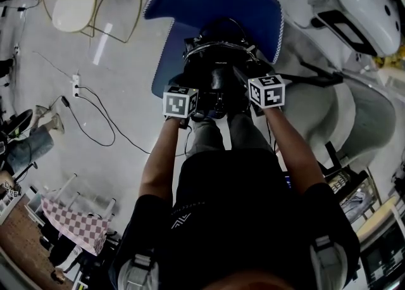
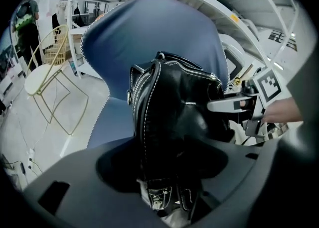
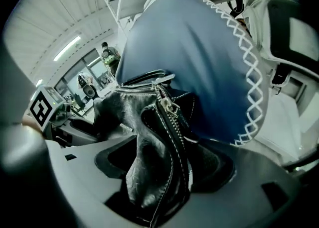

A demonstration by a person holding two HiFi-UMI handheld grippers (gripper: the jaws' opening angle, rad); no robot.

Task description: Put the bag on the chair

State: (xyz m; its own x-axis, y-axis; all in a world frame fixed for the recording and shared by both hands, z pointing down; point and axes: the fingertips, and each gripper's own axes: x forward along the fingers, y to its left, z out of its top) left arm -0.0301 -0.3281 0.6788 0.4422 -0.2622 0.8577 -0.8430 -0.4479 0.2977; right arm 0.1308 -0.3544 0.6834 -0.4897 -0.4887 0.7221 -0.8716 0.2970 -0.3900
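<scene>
I am resting the black bag on the blue chair at twelve o'clock, and it looks seated. My left gripper is clasping its end. My right gripper is gaping, with leather lying loose between the jaws. Letting go fully remains.

Light comes from above, from a long ceiling strip lamp, and a white glare streak lies on the pale grey floor, while the glossy black leather bag stays very dark with only faint highlights. Both gripper views bend strongly toward their black corners, and the nearest foreground at the bottom is soft, out of focus.
</scene>
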